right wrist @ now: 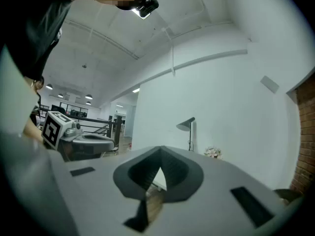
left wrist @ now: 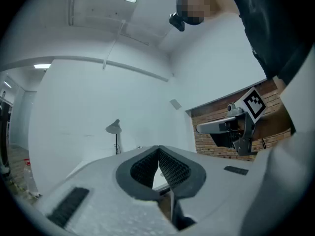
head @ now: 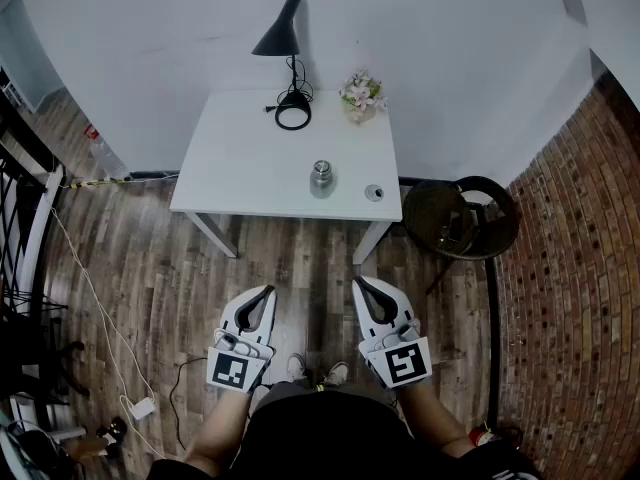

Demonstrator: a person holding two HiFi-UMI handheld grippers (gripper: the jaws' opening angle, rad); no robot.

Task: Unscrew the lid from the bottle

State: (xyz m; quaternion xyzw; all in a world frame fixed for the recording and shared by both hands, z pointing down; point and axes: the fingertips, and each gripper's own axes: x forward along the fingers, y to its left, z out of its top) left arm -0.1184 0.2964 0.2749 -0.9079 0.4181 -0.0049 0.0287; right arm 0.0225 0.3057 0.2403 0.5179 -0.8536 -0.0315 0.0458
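A small metal bottle [head: 321, 178] stands upright near the front edge of the white table [head: 240, 168]. A small round silvery object [head: 374, 193] lies to its right. Both grippers hang over the wooden floor in front of the table, well short of the bottle. My left gripper [head: 269, 289] has its tips together and holds nothing. My right gripper [head: 359, 281] is likewise shut and empty. In the left gripper view the jaws [left wrist: 158, 149] meet at a point; in the right gripper view the right gripper's jaws [right wrist: 160, 149] do the same. The bottle is hidden in both gripper views.
A black desk lamp [head: 285, 58] and a pot of pink flowers [head: 361, 95] stand at the table's back. A dark round stool [head: 462, 218] sits right of the table by the brick wall [head: 570, 258]. Black railings [head: 20, 218] and cables [head: 110, 328] lie at the left.
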